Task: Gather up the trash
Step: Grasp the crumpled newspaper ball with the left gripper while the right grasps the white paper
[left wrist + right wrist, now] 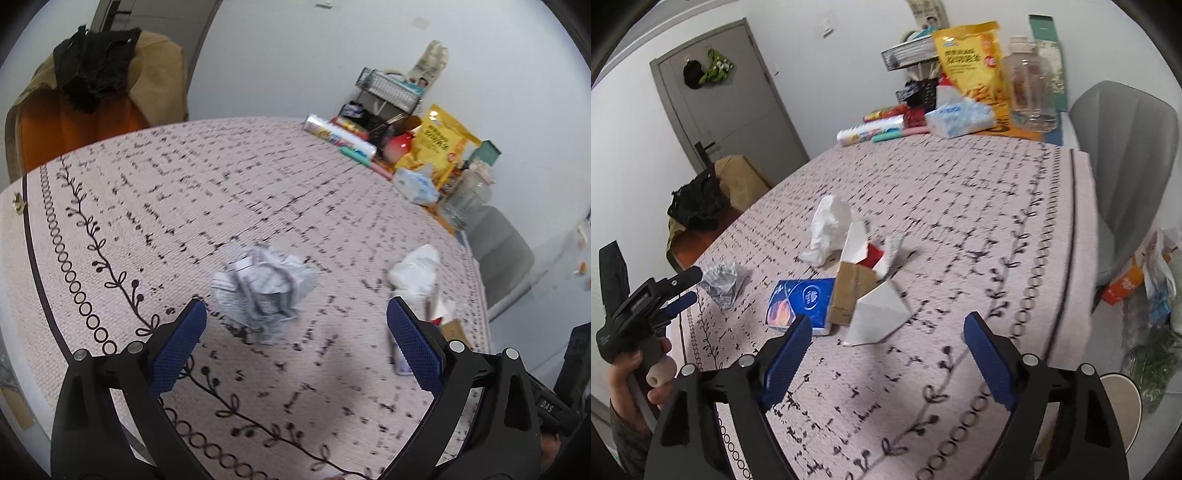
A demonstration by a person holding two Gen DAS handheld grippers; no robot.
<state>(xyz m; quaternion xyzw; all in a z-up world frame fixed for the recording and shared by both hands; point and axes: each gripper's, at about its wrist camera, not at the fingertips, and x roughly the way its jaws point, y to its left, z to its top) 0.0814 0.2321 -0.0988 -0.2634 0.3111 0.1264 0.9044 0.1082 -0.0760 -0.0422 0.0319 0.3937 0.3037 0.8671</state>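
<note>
A crumpled grey paper ball (264, 286) lies on the patterned tablecloth (184, 192) just ahead of my left gripper (295, 314), which is open and empty above the cloth. The ball also shows in the right wrist view (722, 282), with the left gripper (689, 286) beside it. My right gripper (884, 326) is open and empty, just short of a white folded paper (879, 314). Beyond it lie a blue packet (801, 299), a brown cardboard piece (849, 291), a red-and-white torn box (871, 247) and a crumpled white tissue (829, 225), also in the left wrist view (415, 273).
At the table's far end stand a yellow snack bag (971, 62), a clear bottle (1030, 88), a tissue pack (958, 116) and a wire rack (389, 88). A grey chair (1126, 155) is at the right. A brown bag with black cloth (99, 74) is at the left. Bags (1152, 280) lie on the floor.
</note>
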